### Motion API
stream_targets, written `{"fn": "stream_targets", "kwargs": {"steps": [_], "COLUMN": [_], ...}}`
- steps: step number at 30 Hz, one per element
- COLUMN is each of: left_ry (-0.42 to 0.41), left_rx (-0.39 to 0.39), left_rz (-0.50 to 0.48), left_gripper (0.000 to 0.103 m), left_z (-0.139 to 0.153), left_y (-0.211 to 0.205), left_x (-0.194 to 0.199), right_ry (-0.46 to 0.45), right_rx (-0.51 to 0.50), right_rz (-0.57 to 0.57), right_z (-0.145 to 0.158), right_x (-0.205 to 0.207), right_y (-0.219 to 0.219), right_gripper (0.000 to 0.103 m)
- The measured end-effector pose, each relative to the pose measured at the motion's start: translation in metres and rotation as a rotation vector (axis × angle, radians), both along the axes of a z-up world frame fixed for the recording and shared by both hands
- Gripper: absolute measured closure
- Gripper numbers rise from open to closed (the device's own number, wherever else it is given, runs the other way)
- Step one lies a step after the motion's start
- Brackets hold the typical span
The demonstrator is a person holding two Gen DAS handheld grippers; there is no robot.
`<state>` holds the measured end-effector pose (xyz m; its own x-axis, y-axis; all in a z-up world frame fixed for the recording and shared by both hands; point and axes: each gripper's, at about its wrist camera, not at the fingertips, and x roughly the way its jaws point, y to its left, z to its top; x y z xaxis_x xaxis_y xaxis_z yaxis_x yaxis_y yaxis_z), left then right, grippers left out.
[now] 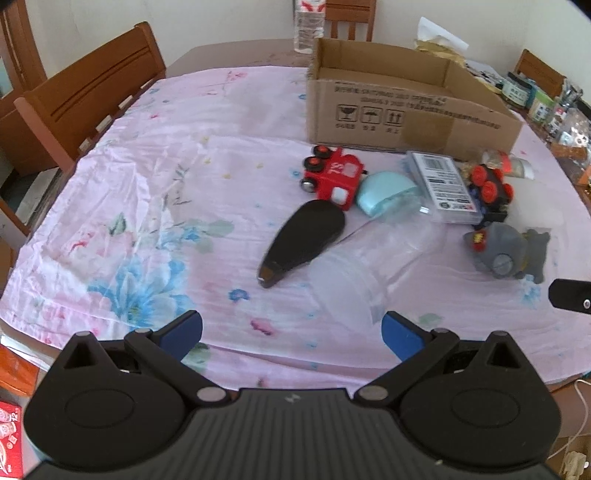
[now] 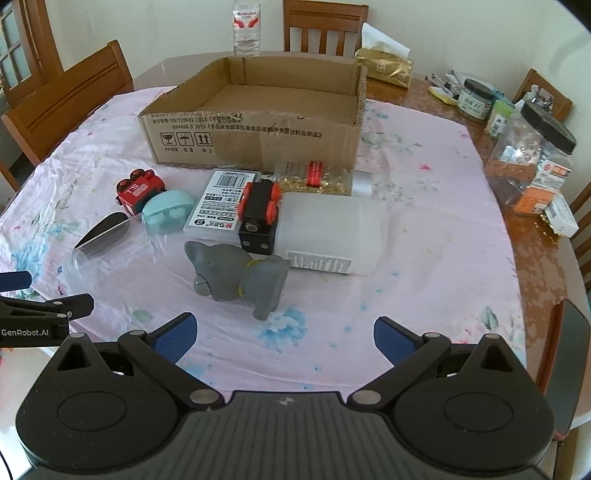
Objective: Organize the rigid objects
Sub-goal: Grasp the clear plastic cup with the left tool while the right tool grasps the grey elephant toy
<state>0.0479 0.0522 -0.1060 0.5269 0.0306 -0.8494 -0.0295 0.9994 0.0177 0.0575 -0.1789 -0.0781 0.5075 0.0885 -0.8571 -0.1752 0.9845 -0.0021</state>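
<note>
An open cardboard box (image 2: 255,122) stands at the back of the pink cloth; it also shows in the left wrist view (image 1: 406,110). In front of it lie a red toy train (image 1: 334,177), a teal case (image 1: 386,194), a black oval case (image 1: 303,242), a clear plastic cup (image 1: 365,273), a clear card box (image 1: 443,186), a black toy engine with red wheels (image 2: 260,212), a grey elephant toy (image 2: 240,277) and a white plastic bottle (image 2: 332,232). My left gripper (image 1: 291,334) is open and empty, near the cup. My right gripper (image 2: 282,338) is open and empty, just short of the elephant.
Wooden chairs (image 1: 85,99) stand around the table. A water bottle (image 2: 246,27) and a gold tissue pack (image 2: 384,66) sit behind the box. Jars and packets (image 2: 532,155) crowd the table's right side. The left gripper's side shows in the right wrist view (image 2: 40,314).
</note>
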Motion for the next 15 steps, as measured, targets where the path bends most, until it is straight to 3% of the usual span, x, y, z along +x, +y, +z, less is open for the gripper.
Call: {"fn": "stream_targets", "kwargs": {"steps": [15], "left_ry": [-0.015], "left_rx": [0.091], "left_rz": [0.068], "left_gripper": [0.000], "left_z": [-0.007], "left_y": [0.026], "left_x": [0.025], "right_ry": [0.067], "right_rx": [0.067], "right_rz": [0.020], "right_z": [-0.017], "right_x": [0.020], "right_y": [0.010], "right_gripper": [0.000]}}
